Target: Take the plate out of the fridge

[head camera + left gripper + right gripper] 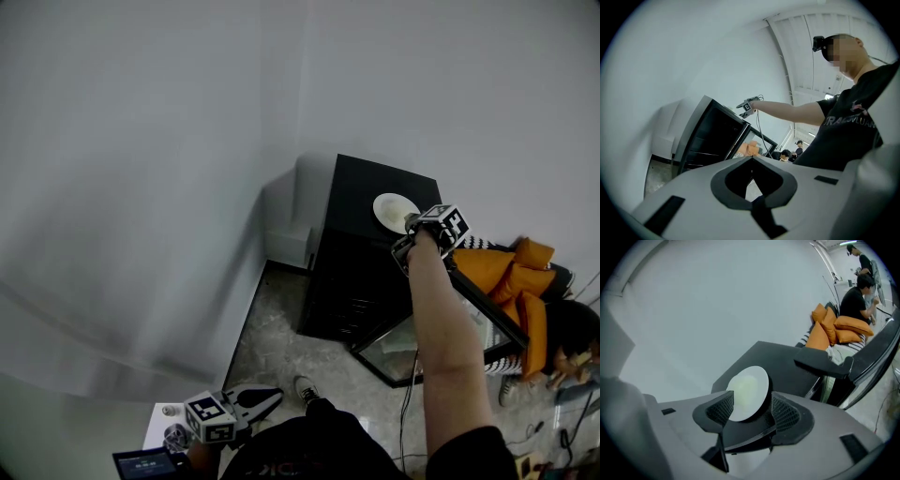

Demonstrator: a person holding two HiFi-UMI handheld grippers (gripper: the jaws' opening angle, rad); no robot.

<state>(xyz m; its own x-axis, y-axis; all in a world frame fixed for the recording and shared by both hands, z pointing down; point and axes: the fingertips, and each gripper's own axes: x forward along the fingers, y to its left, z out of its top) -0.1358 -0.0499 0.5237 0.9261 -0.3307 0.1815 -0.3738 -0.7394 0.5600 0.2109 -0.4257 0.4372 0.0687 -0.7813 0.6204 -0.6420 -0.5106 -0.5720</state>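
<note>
Plate point(395, 210) out of the fridge point(361, 272) and lying flat on its black top, at abt 11 o'clock from the right gripper point(415, 232) in the head view. In the right gripper view the plate point(747, 392) shows between the spread jaws of the right gripper point(750, 405). The ribbed pads point(723, 408) flank its near rim and don't seem to press on it. The left gripper point(265, 399), low at 7 o'clock of the head view, has its jaws pressed together on nothing, which the left gripper view confirms point(752, 180).

Judged from this, the set-down is done and the let-go is the step in hand. To do it well, keep the jaws wide and draw the right gripper straight back along its own line, away from the plate. A sideways swing could catch the rim w/ a pad and skate the plate across the smooth top. The plate sits well in from the edges, so no re-placing looks needed.

The fridge top point(787, 364) is matte black and bare but for the plate. The glass door point(441, 337) hangs open at 4 o'clock from the cabinet. The fridge stands in a corner of plain pale walls point(141, 141) on a speckled stone floor point(272, 328). Orange cushions point(511, 272) are heaped at 3 o'clock, and other people point(855, 296) sit beyond them in the bkgd.
</note>
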